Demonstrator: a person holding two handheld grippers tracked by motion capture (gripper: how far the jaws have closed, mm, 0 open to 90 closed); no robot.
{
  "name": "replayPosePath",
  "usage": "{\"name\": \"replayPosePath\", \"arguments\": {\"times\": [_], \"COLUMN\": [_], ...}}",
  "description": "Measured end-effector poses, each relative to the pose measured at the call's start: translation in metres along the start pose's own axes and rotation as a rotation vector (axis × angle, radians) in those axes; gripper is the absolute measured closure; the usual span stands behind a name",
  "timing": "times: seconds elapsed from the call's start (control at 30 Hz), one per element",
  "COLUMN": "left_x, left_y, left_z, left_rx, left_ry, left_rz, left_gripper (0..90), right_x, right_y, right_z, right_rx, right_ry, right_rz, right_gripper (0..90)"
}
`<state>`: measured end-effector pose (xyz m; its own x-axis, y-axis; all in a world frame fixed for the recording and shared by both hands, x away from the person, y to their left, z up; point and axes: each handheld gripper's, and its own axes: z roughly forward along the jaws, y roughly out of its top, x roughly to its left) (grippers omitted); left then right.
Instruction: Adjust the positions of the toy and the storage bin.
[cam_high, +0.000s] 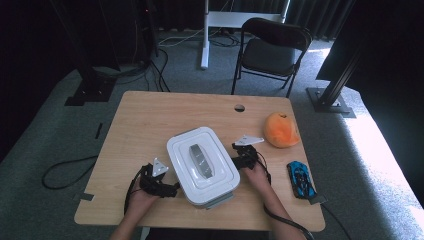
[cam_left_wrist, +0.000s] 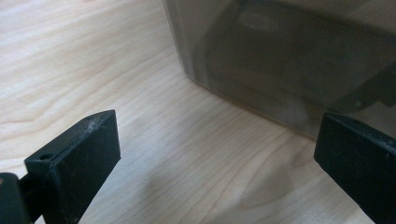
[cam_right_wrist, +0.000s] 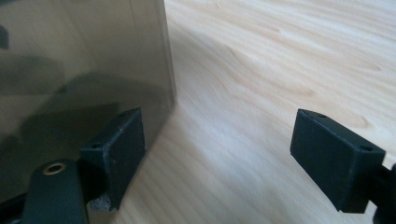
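Wood surface (cam_high: 145, 120), dark room behind. Left tongs (cam_high: 161, 186) wide open, holding nothing, just beside the white lidded box (cam_high: 202, 165) at centre. Right tongs (cam_high: 239, 156) also wide open, empty, near jaw at the box wall. Advise: seat both low on opposite walls, close evenly, keep box level.

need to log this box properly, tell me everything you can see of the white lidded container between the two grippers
The container is a rounded rectangular box of plastic, as it looks, with a white lid shut on top and a grey handle lying flat in the lid's recess. Its walls look smoky and translucent in the gripper views. It stands upright on the wooden table, near the front edge, turned slightly askew. The left gripper and right gripper flank it, jaws open; actual contact cannot be told.
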<state>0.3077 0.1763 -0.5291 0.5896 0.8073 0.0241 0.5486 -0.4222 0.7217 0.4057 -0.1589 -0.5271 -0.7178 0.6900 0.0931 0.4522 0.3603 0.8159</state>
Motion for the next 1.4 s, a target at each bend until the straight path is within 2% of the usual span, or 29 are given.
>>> {"name": "replayPosePath", "arguments": {"times": [0.07,0.27,0.43,0.57,0.63,0.73,0.97,1.1,1.17,1.27,1.33,1.4], "left_x": [0.002,0.005,0.002,-0.003,-0.006,-0.010,-0.018,-0.023,-0.021,-0.011,-0.005,0.001], "left_y": [-0.002,-0.007,-0.008,-0.006,-0.003,0.000,0.005,0.006,0.004,-0.002,-0.007,-0.012], "left_z": [0.001,0.001,0.002,0.004,0.005,0.006,0.011,0.014,0.013,0.010,0.007,0.003], "left_rx": [0.011,0.016,0.023,0.025,0.022,0.029,0.025,0.028,0.025,0.037,0.033,0.034], "left_ry": [0.009,0.006,-0.007,-0.020,-0.028,-0.014,-0.046,-0.064,-0.068,-0.067,-0.062,-0.048], "left_rz": [0.004,-0.011,-0.002,0.009,0.014,0.036,0.037,0.053,0.049,0.031,0.004,-0.008], "left_gripper": [0.8,0.8,0.8,0.8,0.8,0.8,0.8,0.8,0.8,0.8,0.8,0.8], "right_x": [0.000,-0.001,0.005,0.006,0.007,0.010,0.009,0.008,0.007,0.006,0.006,0.006], "right_y": [-0.005,-0.024,-0.047,-0.061,-0.067,-0.074,-0.092,-0.094,-0.095,-0.095,-0.094,-0.092], "right_z": [-0.004,-0.033,-0.059,-0.073,-0.079,-0.089,-0.108,-0.122,-0.129,-0.133,-0.136,-0.139], "right_rx": [0.026,0.002,-0.006,0.023,0.022,0.011,0.026,-0.007,-0.039,-0.029,-0.034,-0.042], "right_ry": [-0.034,-0.051,-0.087,-0.114,-0.110,-0.094,-0.125,-0.135,-0.118,-0.118,-0.118,-0.094], "right_rz": [-0.022,0.008,0.010,0.006,0.019,0.034,0.051,0.063,0.079,0.071,0.081,0.100], "right_gripper": [17.2,17.1,14.5,13.9,13.9,13.7,13.6,13.4,12.7,12.8,13.2,13.5]}}
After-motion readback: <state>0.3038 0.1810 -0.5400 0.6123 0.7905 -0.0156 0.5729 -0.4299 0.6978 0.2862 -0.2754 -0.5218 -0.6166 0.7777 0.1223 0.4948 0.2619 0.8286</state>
